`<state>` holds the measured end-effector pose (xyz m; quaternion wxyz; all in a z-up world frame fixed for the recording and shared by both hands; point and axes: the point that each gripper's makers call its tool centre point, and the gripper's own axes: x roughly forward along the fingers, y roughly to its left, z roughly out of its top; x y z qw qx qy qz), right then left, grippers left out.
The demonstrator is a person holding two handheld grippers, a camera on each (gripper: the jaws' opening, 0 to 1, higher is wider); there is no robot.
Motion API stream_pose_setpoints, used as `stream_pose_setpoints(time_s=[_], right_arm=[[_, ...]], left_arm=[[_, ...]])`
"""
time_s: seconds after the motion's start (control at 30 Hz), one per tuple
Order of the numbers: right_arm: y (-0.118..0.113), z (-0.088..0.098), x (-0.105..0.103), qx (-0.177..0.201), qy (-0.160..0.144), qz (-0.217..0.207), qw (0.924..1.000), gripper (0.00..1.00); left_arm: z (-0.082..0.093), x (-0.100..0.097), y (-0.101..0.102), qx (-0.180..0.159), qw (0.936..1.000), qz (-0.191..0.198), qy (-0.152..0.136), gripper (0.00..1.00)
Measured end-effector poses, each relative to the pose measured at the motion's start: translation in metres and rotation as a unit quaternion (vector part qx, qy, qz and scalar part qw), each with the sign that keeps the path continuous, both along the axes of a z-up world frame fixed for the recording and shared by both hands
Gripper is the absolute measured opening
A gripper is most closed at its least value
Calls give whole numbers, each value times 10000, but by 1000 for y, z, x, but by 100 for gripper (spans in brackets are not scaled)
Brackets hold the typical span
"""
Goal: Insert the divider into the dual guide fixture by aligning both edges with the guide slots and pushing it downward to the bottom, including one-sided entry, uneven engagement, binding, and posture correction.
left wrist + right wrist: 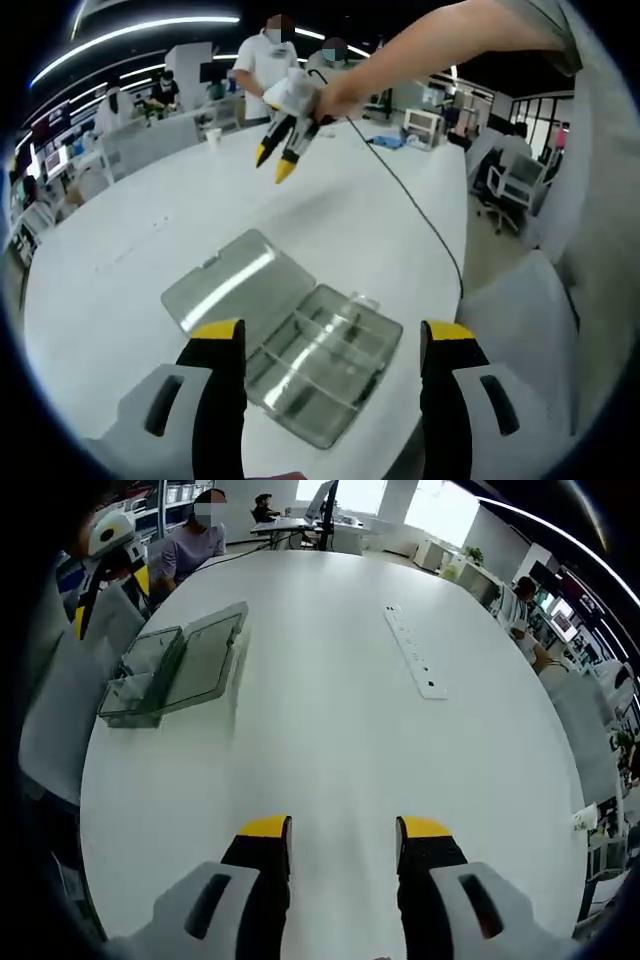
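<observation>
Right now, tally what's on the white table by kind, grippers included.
Clear plastic compartment box, lid open: 1
Power strip: 1
White cup: 1
Black cable: 1
Grippers, both open and empty: 2 (left gripper, right gripper)
Total: 6

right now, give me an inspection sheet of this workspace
surface: white table, mostly bare
job's things: clear compartment box near the table edge, lid open flat; divider not made out
clutter: white power strip; paper cup
grippers: left hand-held gripper open, above the box; right hand-held gripper open, empty, over bare table
cables: black cable running from the right gripper off the table edge
surroundings: open office, desks, chairs, people seated and standing
</observation>
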<state>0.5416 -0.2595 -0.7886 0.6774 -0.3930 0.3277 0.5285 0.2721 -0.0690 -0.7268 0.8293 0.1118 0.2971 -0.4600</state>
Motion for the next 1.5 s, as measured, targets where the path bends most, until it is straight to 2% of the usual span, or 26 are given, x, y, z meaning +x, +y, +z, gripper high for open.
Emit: stream_pose_setpoints(time_s=[0.4, 0.77, 1.1, 1.5], right_arm=[[1, -35, 29, -286, 200, 36, 9994, 46], [-1, -58, 43, -332, 404, -142, 9985, 48], [-7, -73, 50, -415, 508, -180, 9977, 51], [-9, -79, 63, -450, 558, -178, 9973, 51]], left_arm=[[-5, 2, 3, -21, 10000, 70, 45, 70], [-8, 5, 9, -6, 9999, 134, 96, 70], [-10, 6, 7, -23, 9998, 168, 143, 70], [-14, 9, 10, 8, 9996, 198, 180, 70]])
